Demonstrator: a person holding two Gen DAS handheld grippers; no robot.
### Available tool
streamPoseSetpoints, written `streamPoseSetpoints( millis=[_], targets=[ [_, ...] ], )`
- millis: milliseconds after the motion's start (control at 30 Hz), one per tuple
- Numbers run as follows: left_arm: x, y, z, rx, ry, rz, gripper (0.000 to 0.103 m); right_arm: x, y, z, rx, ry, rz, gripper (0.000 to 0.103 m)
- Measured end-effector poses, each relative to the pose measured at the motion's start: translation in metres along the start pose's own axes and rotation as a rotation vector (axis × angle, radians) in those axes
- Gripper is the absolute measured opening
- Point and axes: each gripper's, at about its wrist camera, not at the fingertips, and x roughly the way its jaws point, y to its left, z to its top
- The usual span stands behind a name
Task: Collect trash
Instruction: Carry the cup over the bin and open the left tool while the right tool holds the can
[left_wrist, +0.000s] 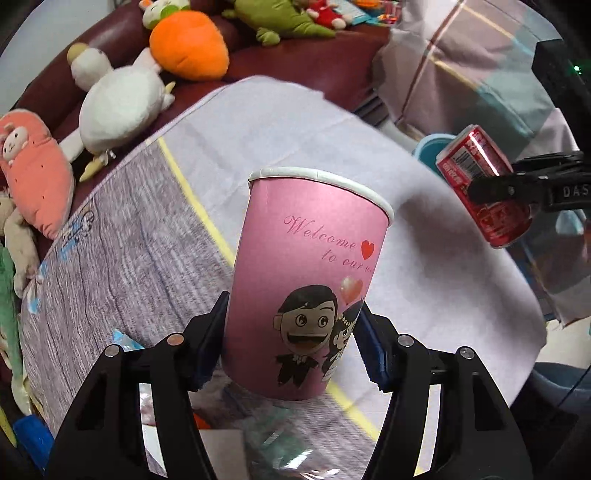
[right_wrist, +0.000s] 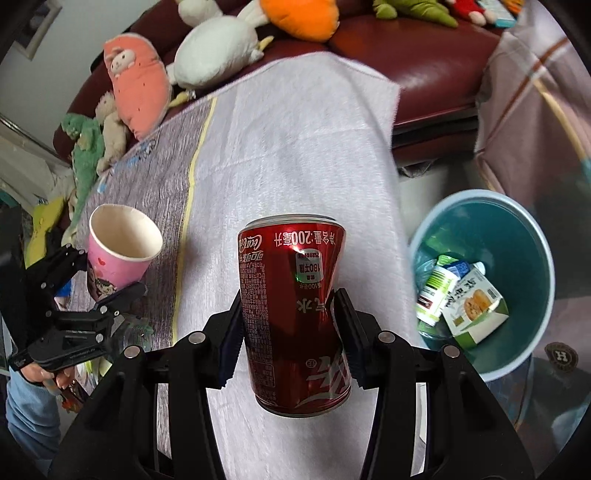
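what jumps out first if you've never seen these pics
The pink cup fills the left wrist view, clamped between the left gripper fingers above the table. In the right wrist view the red can is held upside down in the right gripper, with the blue bin just to its right, already holding cartons. Behind the table, bright plush toys line a dark red sofa.

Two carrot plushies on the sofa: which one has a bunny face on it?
The salmon-pink carrot plush, lying left of the white duck plush. The bright orange carrot plush shows no face on its body.
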Motion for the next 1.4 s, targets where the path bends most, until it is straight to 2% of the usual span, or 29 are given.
streamPoseSetpoints(
  millis=[167, 433, 533, 800, 1067, 1400],
  targets=[
    [-0.010, -0.032, 0.006, -0.013, -0.008, -0.026, 0.064, -0.024, -0.027, -0.011, 0.043, -0.049, 0.018, 0.045],
    [-0.014, -0.087, 0.028, -0.059, -0.044, -0.117, 0.064, -0.058, -0.075, -0.027, 0.116, -0.125, 0.018, 0.045],
    [-0.008, -0.109, 0.039, -0.070, -0.049, -0.167, 0.064, -0.072, -0.094, -0.031, 0.140, -0.154, 0.001, 0.045],
    [0.015, -0.162, 0.070, -0.082, -0.036, -0.243, 0.064, -0.100, -0.142, -0.038, 0.214, -0.213, -0.026, 0.045],
    [0.034, -0.187, 0.093, -0.074, -0.035, -0.268, 0.064, -0.104, -0.171, -0.032, 0.257, -0.230, -0.044, 0.045],
    [0.070, -0.203, 0.114, -0.067, 0.005, -0.294, 0.065, -0.101, -0.192, -0.024, 0.288, -0.231, -0.060, 0.045]
  ],
)
